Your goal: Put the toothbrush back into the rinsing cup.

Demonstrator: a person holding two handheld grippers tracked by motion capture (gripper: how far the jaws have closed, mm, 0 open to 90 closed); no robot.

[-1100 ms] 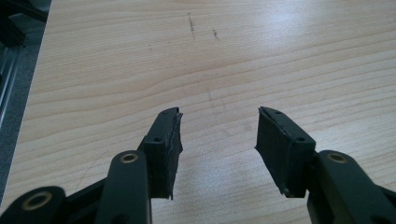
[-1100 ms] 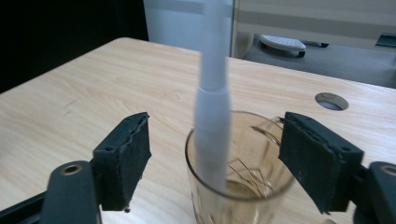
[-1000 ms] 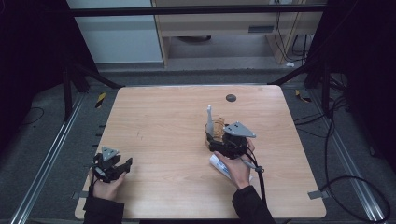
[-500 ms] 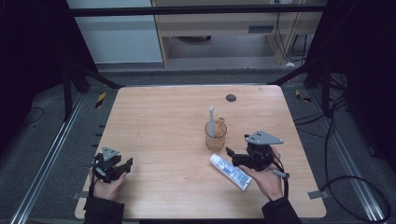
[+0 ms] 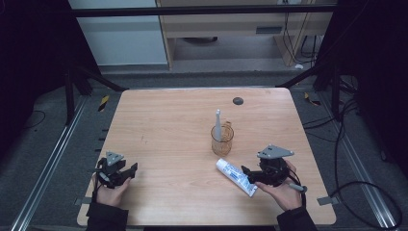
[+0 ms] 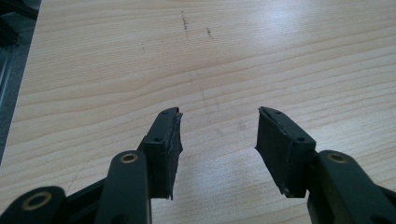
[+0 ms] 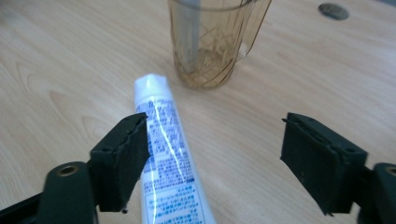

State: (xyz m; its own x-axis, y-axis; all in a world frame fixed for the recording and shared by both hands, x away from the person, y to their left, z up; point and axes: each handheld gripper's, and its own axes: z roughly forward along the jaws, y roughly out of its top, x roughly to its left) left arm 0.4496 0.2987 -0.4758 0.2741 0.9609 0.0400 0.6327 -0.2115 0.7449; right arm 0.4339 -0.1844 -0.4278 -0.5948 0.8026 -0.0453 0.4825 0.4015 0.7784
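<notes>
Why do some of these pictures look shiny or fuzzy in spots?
Right gripper view: glare streaks the tube, and the glass beyond is soft. Left gripper view: light sheen on the table, jaws sharp. High view: table lit, surroundings dark.

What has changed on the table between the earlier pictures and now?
The right gripper moved back from the glass mug toward the table's near edge and now sits open beside the toothpaste tube, which came into sight as it withdrew. The left gripper, mug and toothbrush stayed put.
</notes>
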